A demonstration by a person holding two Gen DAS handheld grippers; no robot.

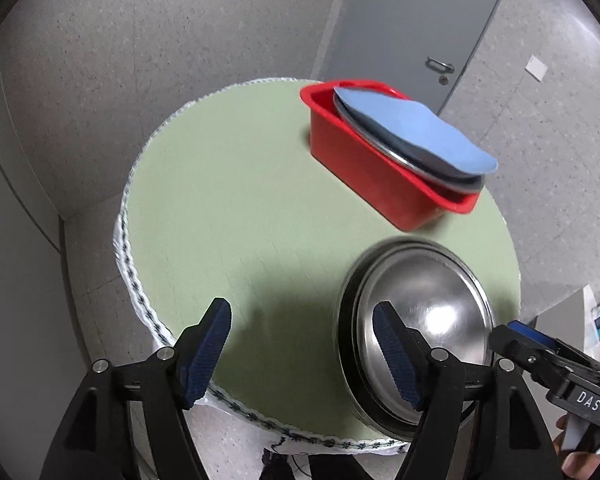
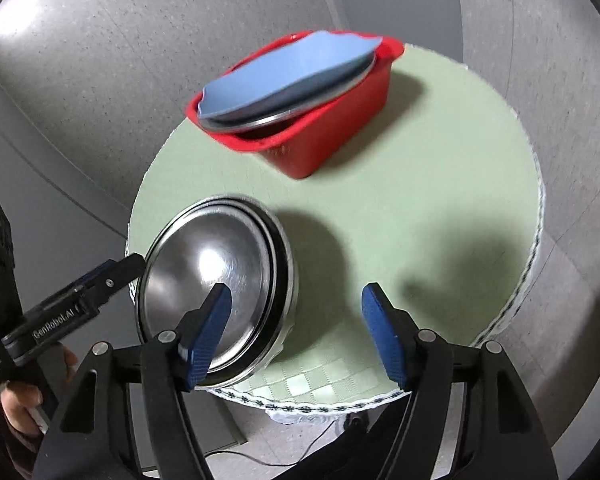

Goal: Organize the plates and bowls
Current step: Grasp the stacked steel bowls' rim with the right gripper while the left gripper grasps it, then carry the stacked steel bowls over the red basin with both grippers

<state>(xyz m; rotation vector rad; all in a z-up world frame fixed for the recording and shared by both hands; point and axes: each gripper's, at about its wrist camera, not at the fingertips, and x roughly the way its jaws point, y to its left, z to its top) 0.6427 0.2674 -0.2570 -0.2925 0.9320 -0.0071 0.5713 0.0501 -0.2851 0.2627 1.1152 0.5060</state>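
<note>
Round table (image 1: 236, 200) under a pale green checked cloth, grey speckled floor (image 1: 140, 40) all around, grey door with metal handle (image 1: 440, 65) beyond.

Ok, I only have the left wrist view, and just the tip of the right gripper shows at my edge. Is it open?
Observer: Yes. The right gripper is open, with nothing between its fingers.
Operator: What is it pointing at?
Observer: In its own view, one finger sits in front of the steel bowls. The other is over bare green mat.
Operator: And the red bin from that side?
Observer: At the near end of the red bin, a dark gap shows under the steel plate. The blue plate lies on top of that plate.
</note>
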